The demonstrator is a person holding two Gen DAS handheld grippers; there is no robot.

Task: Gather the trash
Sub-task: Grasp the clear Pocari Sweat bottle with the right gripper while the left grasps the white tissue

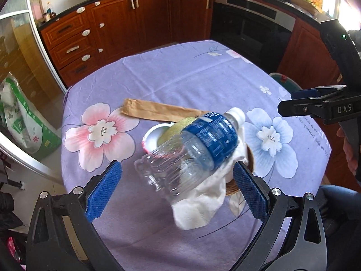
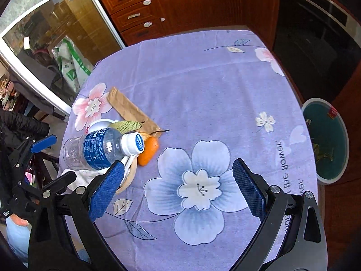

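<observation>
A clear plastic bottle (image 1: 194, 144) with a blue label and white cap lies on its side on a pile of trash on the purple flowered tablecloth (image 1: 180, 79). Under it are a white tissue (image 1: 200, 207), a white cup (image 1: 153, 135), a green leaf (image 1: 173, 126) and a brown paper bag (image 1: 158, 110). My left gripper (image 1: 178, 189) is open around the bottle's base, fingers apart from it. In the right wrist view the bottle (image 2: 99, 149) lies beside an orange peel (image 2: 149, 151). My right gripper (image 2: 178, 189) is open and empty over the blue flower.
A teal bin (image 2: 325, 140) with scraps inside stands on the floor off the table's right edge. Wooden cabinets (image 1: 135, 22) and a black oven (image 1: 252, 29) lie beyond the table. A green and white bag (image 1: 24, 119) stands on the floor at left.
</observation>
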